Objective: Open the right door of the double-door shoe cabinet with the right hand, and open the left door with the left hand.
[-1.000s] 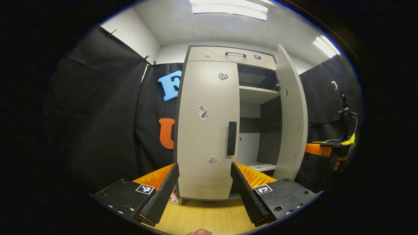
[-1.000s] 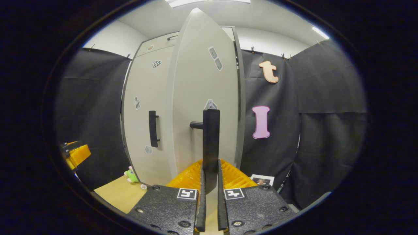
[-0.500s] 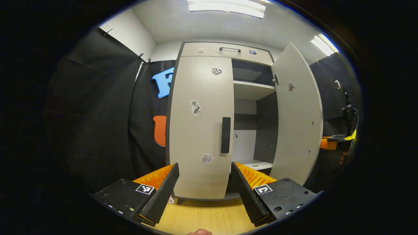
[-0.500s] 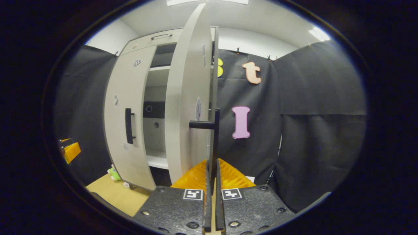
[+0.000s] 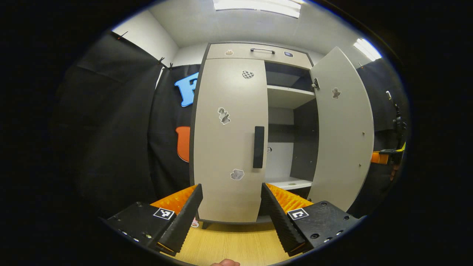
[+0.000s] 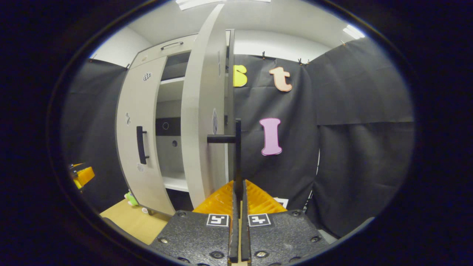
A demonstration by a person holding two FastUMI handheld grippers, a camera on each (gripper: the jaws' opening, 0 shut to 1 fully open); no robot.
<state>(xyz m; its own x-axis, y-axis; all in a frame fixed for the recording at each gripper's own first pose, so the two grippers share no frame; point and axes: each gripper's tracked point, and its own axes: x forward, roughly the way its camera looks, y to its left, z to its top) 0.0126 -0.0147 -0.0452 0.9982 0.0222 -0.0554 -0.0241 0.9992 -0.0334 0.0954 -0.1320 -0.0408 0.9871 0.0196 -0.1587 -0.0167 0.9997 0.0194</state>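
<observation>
Right gripper (image 6: 238, 192) — fingers clamped on the right door handle (image 6: 237, 155): swing along the hinge arc. Left gripper (image 5: 231, 210) — fingers apart: centre on the left door handle (image 5: 258, 147).

Door stickers (image 5: 224, 115) too small, green toy (image 6: 130, 198) partly hidden

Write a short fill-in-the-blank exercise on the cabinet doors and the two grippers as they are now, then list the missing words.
1. The right door of the shoe cabinet stands ____.
2. The left door is ____.
3. The right gripper is shut on the right door's ____.
4. The left gripper has its fingers ____, short of the left door's handle.

Missing words: open; closed; handle; open
</observation>
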